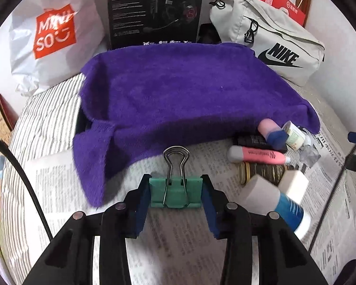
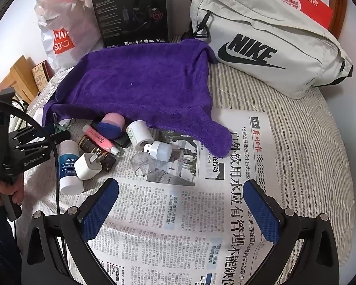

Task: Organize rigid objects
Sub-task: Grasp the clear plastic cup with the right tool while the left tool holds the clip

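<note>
My left gripper (image 1: 175,181) is shut on a green binder clip (image 1: 175,193), one blue pad against each side, its wire handle pointing away from me over the newspaper (image 1: 173,232). To its right lie a pink highlighter (image 1: 258,154), a dark bottle (image 1: 261,171), a white charger (image 1: 293,183) and a blue-white tube (image 1: 284,210). My right gripper (image 2: 180,183) stands open above the newspaper (image 2: 178,213) with nothing between its fingers. Ahead of it are a USB light (image 2: 161,150), a white bottle (image 2: 138,134) and a clear cap (image 2: 142,163).
A purple towel (image 2: 142,85) covers the middle of the striped bed. Behind it stand a grey Nike bag (image 2: 261,47), a black headset box (image 2: 130,11) and a white Miniso bag (image 2: 59,35). A person's hand (image 2: 9,192) holds the left gripper's handle.
</note>
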`<state>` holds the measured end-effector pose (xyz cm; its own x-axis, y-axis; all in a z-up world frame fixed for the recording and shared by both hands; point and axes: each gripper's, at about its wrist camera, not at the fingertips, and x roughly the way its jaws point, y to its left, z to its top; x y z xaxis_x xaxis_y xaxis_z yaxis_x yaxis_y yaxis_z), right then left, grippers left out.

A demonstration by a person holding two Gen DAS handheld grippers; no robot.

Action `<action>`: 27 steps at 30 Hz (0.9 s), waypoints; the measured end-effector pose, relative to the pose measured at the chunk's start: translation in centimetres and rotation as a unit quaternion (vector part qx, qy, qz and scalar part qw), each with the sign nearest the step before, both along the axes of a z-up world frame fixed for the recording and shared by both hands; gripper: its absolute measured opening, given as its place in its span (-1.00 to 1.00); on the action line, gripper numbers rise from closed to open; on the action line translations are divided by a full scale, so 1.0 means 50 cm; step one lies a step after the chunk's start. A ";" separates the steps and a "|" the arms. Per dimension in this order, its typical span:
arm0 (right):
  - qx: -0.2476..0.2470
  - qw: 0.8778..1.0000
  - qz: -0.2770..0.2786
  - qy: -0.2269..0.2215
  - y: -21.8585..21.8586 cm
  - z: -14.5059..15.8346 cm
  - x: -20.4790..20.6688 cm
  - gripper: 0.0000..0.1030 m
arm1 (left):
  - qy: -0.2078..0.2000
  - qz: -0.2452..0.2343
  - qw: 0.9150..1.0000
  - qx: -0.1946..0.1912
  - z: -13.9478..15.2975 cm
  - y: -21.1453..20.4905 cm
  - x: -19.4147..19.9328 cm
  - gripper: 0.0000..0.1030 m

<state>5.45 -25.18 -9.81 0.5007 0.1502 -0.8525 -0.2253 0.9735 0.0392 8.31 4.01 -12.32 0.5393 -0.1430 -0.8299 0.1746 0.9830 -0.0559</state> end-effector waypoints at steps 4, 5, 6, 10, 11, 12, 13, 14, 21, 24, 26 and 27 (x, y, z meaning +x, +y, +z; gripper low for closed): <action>0.002 1.000 -0.004 -0.003 -0.008 0.001 -0.001 1.00 | 0.003 0.018 1.000 0.006 -0.002 0.020 -0.037 -0.24; 0.003 1.000 -0.007 -0.004 -0.010 -0.001 0.000 1.00 | 0.003 0.021 1.000 0.008 -0.002 0.021 -0.040 -0.24; 0.005 1.000 -0.009 -0.003 -0.014 -0.003 0.002 1.00 | 0.001 0.028 0.999 0.016 -0.004 0.022 -0.046 -0.24; 0.016 1.000 -0.016 0.002 -0.023 -0.017 0.014 1.00 | -0.009 0.048 0.998 0.036 -0.006 0.014 -0.054 -0.22; 0.017 1.000 -0.016 0.001 -0.024 -0.020 0.017 0.99 | -0.009 0.054 0.998 0.029 -0.007 0.018 -0.055 -0.23; 0.016 1.000 -0.016 -0.001 -0.022 -0.024 0.021 0.99 | -0.009 0.056 0.998 0.026 -0.007 0.021 -0.056 -0.23; 0.014 1.000 -0.016 -0.001 -0.020 -0.028 0.025 0.98 | -0.010 0.060 0.998 0.023 -0.007 0.022 -0.056 -0.23; 0.012 1.000 -0.015 0.001 -0.015 -0.033 0.029 0.95 | -0.011 0.063 0.998 0.022 -0.008 0.022 -0.059 -0.23; 0.023 0.999 0.032 -0.007 0.035 -0.057 0.029 0.58 | -0.012 0.067 0.997 0.025 -0.007 0.017 -0.068 -0.23; 0.012 0.998 0.055 0.002 0.058 -0.077 0.032 0.20 | -0.010 0.066 0.997 0.025 -0.007 0.017 -0.067 -0.23; 0.008 0.998 0.062 0.008 0.068 -0.087 0.035 -0.06 | -0.010 0.066 0.997 0.024 -0.007 0.018 -0.067 -0.23; 0.004 0.998 0.062 0.001 0.071 -0.089 0.036 -0.07 | -0.011 0.066 0.998 0.023 -0.007 0.018 -0.067 -0.23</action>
